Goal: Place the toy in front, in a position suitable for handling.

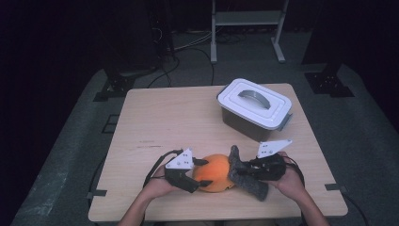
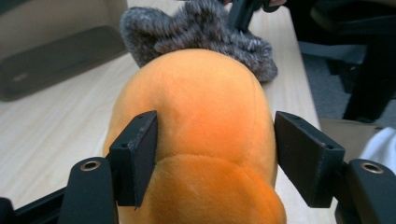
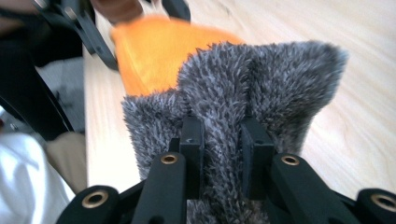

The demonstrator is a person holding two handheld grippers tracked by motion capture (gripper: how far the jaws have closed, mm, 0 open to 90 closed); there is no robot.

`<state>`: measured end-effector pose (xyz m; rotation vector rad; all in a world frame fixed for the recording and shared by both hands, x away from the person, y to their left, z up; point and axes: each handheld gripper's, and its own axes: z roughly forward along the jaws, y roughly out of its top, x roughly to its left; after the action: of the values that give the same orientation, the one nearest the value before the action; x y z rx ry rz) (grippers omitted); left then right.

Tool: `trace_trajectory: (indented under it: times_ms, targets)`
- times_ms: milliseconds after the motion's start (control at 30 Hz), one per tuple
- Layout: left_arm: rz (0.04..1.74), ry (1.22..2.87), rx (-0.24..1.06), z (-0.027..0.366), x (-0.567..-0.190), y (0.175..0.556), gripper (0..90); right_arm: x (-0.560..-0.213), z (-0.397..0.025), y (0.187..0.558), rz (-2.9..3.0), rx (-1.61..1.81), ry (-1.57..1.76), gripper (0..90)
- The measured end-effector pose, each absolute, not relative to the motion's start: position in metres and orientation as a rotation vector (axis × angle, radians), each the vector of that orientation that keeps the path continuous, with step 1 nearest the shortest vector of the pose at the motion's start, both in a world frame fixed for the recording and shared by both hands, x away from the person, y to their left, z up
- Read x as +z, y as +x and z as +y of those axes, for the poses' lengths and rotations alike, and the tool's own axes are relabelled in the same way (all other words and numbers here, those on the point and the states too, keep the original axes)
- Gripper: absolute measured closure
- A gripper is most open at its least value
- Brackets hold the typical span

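The right gripper [image 3: 219,154] is clamped on the grey furry piece [image 3: 243,84]; the left gripper [image 2: 215,154] stands apart astride the orange plush [image 2: 196,121], one jaw touching. A hard pull could slide the round, smooth plush free. It lies at the table's [image 1: 179,113] near edge.

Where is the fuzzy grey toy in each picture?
High view: the grey toy lies at the front of the table, right of the orange toy, at the right gripper.
Left gripper view: top middle, behind the orange toy.
Right gripper view: centre, pinched between the jaws.
Shared landmark: the orange toy.
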<state>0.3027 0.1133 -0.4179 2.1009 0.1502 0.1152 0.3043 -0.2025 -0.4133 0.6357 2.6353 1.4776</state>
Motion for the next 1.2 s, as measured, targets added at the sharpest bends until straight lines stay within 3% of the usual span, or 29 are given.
trace_trajectory:
  times_ms: [200, 367, 533, 700, 1067, 1200]
  targets:
    - [0.159, 2.079, 0.035, 0.115, -0.415, 0.305, 31.8, -0.411, -0.185, 0.302, 2.637, 1.541, 0.572, 73.4]
    - [0.271, 2.098, 0.031, 0.114, -0.416, 0.311, 17.1, -0.415, -0.182, 0.299, 2.695, 1.519, 0.529, 73.5]
    - [0.297, 2.119, 0.0, 0.107, -0.423, 0.311, 14.9, -0.41, -0.183, 0.297, 2.687, 1.524, 0.529, 73.6]
    - [0.252, 2.16, 0.023, 0.109, -0.422, 0.309, 30.9, -0.406, -0.177, 0.295, 2.66, 1.551, 0.493, 73.7]
    - [0.258, 2.131, 0.002, 0.118, -0.425, 0.312, 33.7, -0.428, -0.204, 0.308, 2.706, 1.413, 0.681, 73.2]
    - [0.258, 2.125, 0.003, 0.119, -0.425, 0.312, 37.0, -0.421, -0.205, 0.308, 2.667, 1.469, 0.679, 73.9]
